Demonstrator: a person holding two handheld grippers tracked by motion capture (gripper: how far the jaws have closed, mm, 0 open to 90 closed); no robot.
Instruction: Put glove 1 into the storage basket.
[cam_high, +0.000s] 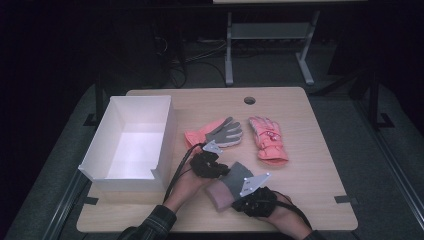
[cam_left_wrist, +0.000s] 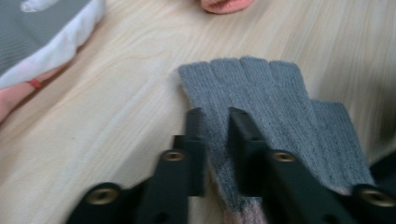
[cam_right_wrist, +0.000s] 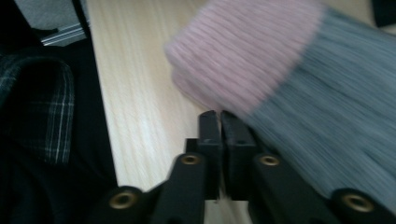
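Low in the middle of the high view, the grey knitted glove with a pale pink ribbed cuff (cam_high: 231, 181) lies flat on the light wooden tabletop (cam_high: 310, 165), between both hands. The left claw (cam_left_wrist: 215, 112) sits over the glove's finger end, its jaws slightly parted with a ridge of grey knit between them; whether the pads truly pinch it I cannot tell. The right claw (cam_right_wrist: 219, 114) is down by the cuff, jaws almost together, nothing visibly caught, the pink rib just beside its tips.

This glove looks light, limp and fuzzy: it should bunch and droop rather than slide, so a pinch on the thick cuff or through both layers at the fingers seems the safest hold.

Higher up lie a coral glove with a grey palm (cam_high: 215, 132) and a coral patterned glove (cam_high: 268, 140); a white open box (cam_high: 165, 130) stands at the left.
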